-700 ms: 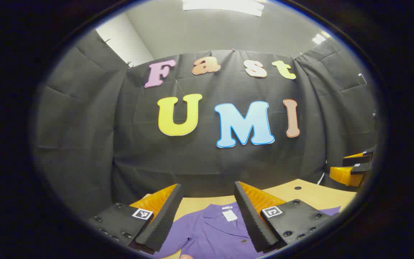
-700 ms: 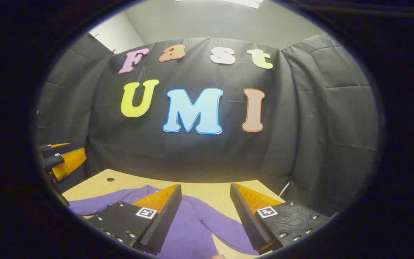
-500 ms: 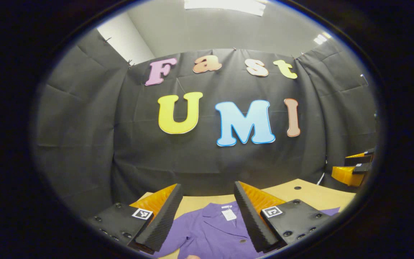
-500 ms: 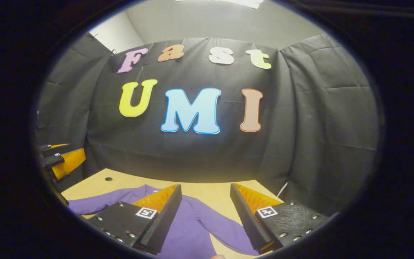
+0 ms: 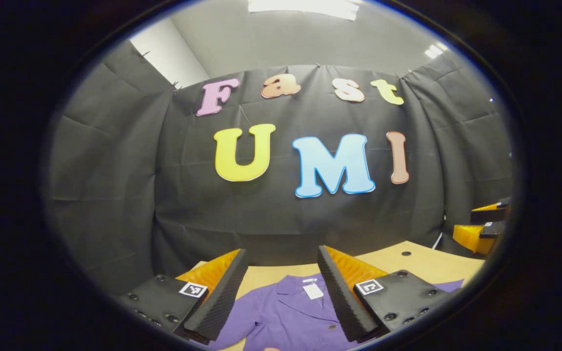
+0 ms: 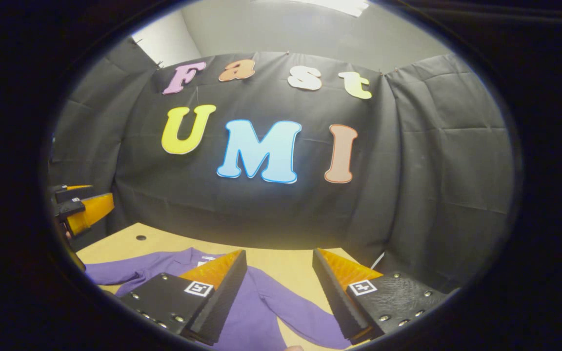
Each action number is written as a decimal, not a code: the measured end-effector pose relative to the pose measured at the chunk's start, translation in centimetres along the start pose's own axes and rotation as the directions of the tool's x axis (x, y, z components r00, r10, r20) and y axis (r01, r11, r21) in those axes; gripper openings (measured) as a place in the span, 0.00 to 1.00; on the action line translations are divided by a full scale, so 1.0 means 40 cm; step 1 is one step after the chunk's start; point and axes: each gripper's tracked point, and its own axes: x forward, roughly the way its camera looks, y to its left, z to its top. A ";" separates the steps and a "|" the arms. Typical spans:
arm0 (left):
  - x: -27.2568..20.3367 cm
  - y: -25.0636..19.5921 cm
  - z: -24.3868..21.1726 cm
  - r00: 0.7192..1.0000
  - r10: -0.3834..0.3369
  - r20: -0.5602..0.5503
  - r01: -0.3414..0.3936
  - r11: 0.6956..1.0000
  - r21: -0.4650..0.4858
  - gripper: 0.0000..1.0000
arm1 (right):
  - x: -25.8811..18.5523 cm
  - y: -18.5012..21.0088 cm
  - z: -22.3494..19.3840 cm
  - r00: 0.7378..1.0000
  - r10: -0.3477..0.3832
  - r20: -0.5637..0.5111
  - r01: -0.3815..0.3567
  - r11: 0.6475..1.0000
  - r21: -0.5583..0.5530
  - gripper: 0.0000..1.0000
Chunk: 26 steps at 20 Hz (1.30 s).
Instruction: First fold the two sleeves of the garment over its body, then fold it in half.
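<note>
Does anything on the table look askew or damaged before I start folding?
Nothing stands out. The purple collared shirt lies flat on the tan wooden table, one sleeve spread out to the side, unfolded. Both tools hover open above it, touching nothing.

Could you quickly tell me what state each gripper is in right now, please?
Left gripper: open, holding nothing, above the purple garment.
Right gripper: open, holding nothing, above the garment's sleeve.

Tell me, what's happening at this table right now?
A person holds two grippers above a purple shirt spread flat on a wooden table. The left gripper and right gripper are both open and hold nothing. One sleeve lies stretched out to the side, so no fold is made yet.
</note>
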 end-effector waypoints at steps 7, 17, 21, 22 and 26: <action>0.013 -0.020 -0.016 1.000 -0.016 -0.010 0.016 1.000 0.014 0.94 | 0.010 -0.047 -0.077 0.994 -0.056 -0.090 0.062 0.996 0.065 0.86; 0.056 -0.017 -0.061 0.999 -0.001 -0.048 0.001 1.000 0.000 0.95 | -0.011 -0.270 -0.315 0.889 -0.270 -0.369 0.315 0.947 0.066 0.86; 0.058 -0.012 -0.078 0.998 0.011 -0.068 -0.011 1.000 0.008 0.95 | -0.028 -0.314 -0.424 0.836 -0.292 -0.465 0.368 0.927 0.079 0.86; 0.057 -0.010 -0.079 0.997 0.015 -0.071 -0.015 1.000 0.011 0.95 | -0.034 -0.325 -0.447 0.822 -0.298 -0.484 0.379 0.922 0.075 0.86; 0.052 -0.004 -0.090 0.996 0.032 -0.085 -0.031 0.999 0.013 0.94 | -0.055 -0.356 -0.539 0.765 -0.295 -0.572 0.423 0.901 0.100 0.86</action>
